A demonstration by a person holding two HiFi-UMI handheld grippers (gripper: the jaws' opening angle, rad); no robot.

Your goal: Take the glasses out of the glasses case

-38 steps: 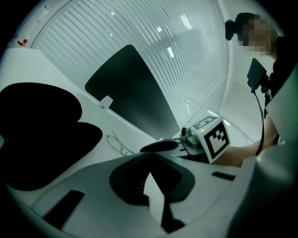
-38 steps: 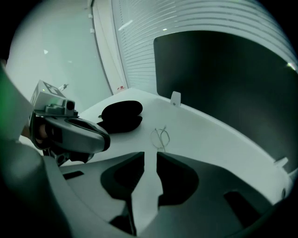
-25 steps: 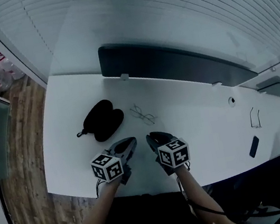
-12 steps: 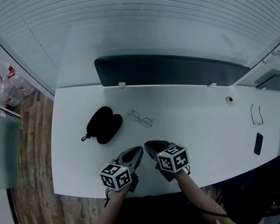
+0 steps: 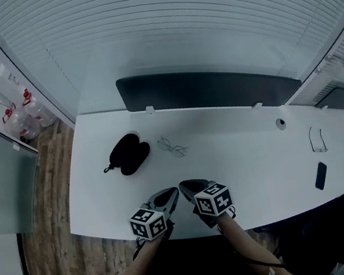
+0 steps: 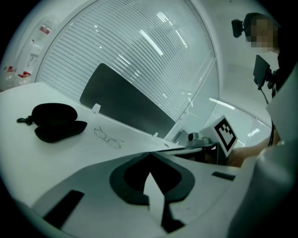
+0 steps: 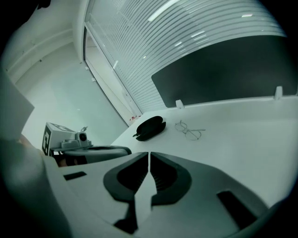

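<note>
The black glasses case [image 5: 129,154] lies on the left part of the white table [image 5: 254,152], lid down as far as I can tell. A thin wire-framed pair of glasses [image 5: 172,146] lies folded open on the table just right of it. Both grippers hover side by side at the table's front edge, well short of the case and glasses. My left gripper [image 5: 172,193] is shut and empty, its tips meeting [image 6: 150,153]. My right gripper [image 5: 184,186] is closing, with only a thin slit left and nothing between its jaws [image 7: 149,153]. The case [image 7: 150,127] and glasses [image 7: 188,130] lie far ahead of it.
A dark divider panel [image 5: 207,91] runs along the table's far edge. At the right end lie a second pair of glasses [image 5: 317,139], a dark phone [image 5: 321,175] and a round cable grommet [image 5: 280,123]. Bottles [image 5: 19,114] stand on the wooden floor at the left.
Both grippers have drawn back toward the table's front edge, away from the case and glasses. The case and glasses have not moved.
</note>
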